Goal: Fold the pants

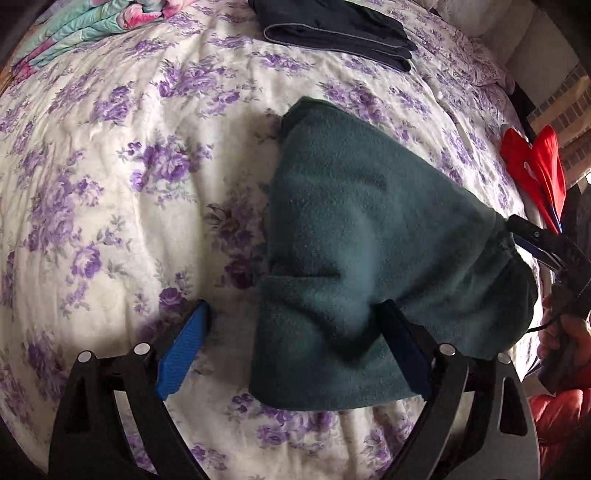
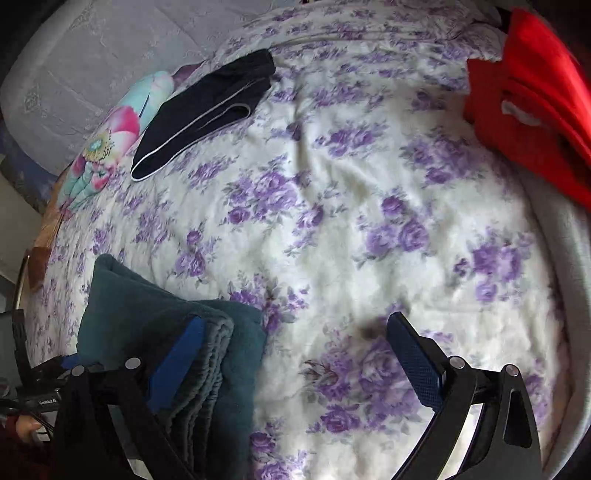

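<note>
Fleece pants (image 1: 354,251), teal and folded, lie on the floral bedspread (image 1: 110,184). Left gripper (image 1: 295,347) and right gripper (image 2: 295,354) both stand spread, pinching nothing, pads touching the bundle's edges. Risk, I judge: a careless nudge could unroll the layers. Open bedspread lies beyond; the folded navy garment (image 1: 332,26) sits well apart
</note>
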The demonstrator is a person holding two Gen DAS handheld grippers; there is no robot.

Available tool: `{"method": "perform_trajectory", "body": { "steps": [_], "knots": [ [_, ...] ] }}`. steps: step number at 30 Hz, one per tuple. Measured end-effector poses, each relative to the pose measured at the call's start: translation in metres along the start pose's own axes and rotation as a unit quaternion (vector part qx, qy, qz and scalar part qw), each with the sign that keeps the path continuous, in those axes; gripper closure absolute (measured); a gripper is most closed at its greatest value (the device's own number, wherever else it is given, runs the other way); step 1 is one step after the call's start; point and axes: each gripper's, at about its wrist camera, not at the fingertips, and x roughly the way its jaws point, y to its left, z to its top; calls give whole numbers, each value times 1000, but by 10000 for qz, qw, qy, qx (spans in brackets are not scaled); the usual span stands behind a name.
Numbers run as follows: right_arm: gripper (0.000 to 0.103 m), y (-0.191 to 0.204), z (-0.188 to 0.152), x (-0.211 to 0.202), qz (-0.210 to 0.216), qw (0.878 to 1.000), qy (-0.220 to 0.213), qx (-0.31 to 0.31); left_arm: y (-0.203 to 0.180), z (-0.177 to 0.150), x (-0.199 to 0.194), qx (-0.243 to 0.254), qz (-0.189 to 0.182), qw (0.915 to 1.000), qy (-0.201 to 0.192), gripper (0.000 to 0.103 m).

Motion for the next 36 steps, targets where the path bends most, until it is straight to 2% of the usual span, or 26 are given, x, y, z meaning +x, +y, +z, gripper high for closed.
{"method": "perform_trajectory", "body": {
  "steps": [2, 4, 6, 7, 9, 10, 11, 13, 15, 17, 19, 21, 23, 24, 25, 26, 27, 28, 29, 30, 31, 32, 33, 36],
  "knots": [
    [4, 2, -3, -30, -14, 9988, -445, -203, 5, 2, -19, -73, -90, 9991, -409, 15],
    [4, 12, -10, -51, 170, 9958, -630, -637, 10, 6, -30, -172, -274, 9974, -644, 14],
    [4, 27, -21, -54, 167, 9907, -483, -1259, 15, 10, -25, -240, -313, 9977, -560, 14],
    [4, 36, -32, -48, 153, 9860, -292, -1632, 17, 10, -15, -269, -282, 9985, -385, 14],
    [4, 44, -53, -21, -312, 9746, 290, -2199, 20, 3, 10, -288, -200, 9994, 43, 11],
    [4, 38, -63, -8, -409, 9736, 553, -2177, 19, 0, 11, -189, -207, 9996, -97, 8],
    [4, 26, -64, -11, -152, 9837, 445, -1733, 16, -1, 11, -83, -139, 9998, -142, 8],
    [4, 10, -60, -18, -127, 9923, 478, -1133, 12, 1, 9, 19, -62, 9999, -92, 8],
    [4, 8, -55, -40, -294, 9934, 55, -1108, 14, 5, -5, -34, -139, 9992, -362, 8],
    [4, 7, -46, -59, 102, 9945, -230, -1017, 19, 14, -19, -219, -395, 9972, -602, 8],
    [4, 9, -34, -62, 551, 9942, -224, -902, 26, 24, -25, -489, -698, 9939, -694, 8],
    [4, 12, -25, -49, 936, 9929, -40, -728, 29, 32, -14, -682, -890, 9921, -564, 8],
    [4, 19, -20, -20, 1237, 9903, 313, -545, 25, 33, 11, -746, -1028, 9917, -183, 8],
    [4, 23, -20, -4, 1336, 9888, 512, -420, 19, 30, 21, -607, -914, 9939, -119, 5],
    [4, 25, -24, 11, 1416, 9869, 724, -273, 5, 25, 19, -240, -710, 9965, -366, 5],
    [3, 27, -27, 25, 1387, 9860, 912, -160, -4, 22, 22, 80, -465, 9985, -287, 5],
    [5, 33, -28, 25, 1256, 9892, 711, -262, -15, 18, 25, 431, -186, 9985, -297, 5],
    [15, 40, -28, 23, 1188, 9897, 662, -444, -21, 15, 24, 622, -99, 9974, -341, 5],
    [22, 45, -27, 22, 1075, 9901, 677, -600, -20, 14, 24, 558, -173, 9977, -339, 5],
    [40, 47, -28, 21, 969, 9908, 635, -696, -17, 15, 23, 439, -268, 9981, -334, 5],
    [49, 45, -27, 20, 1026, 9907, 622, -644, -13, 16, 21, 289, -397, 9981, -362, 6],
    [55, 41, -26, 19, 1091, 9907, 620, -516, -10, 17, 20, 174, -495, 9978, -408, 11],
    [67, 38, -27, 18, 1173, 9904, 625, -389, -8, 19, 17, 103, -556, 9972, -482, 26],
    [72, 35, -24, 16, 1295, 9891, 646, -259, -8, 22, 11, 108, -682, 9959, -588, 53]
  ]
}}
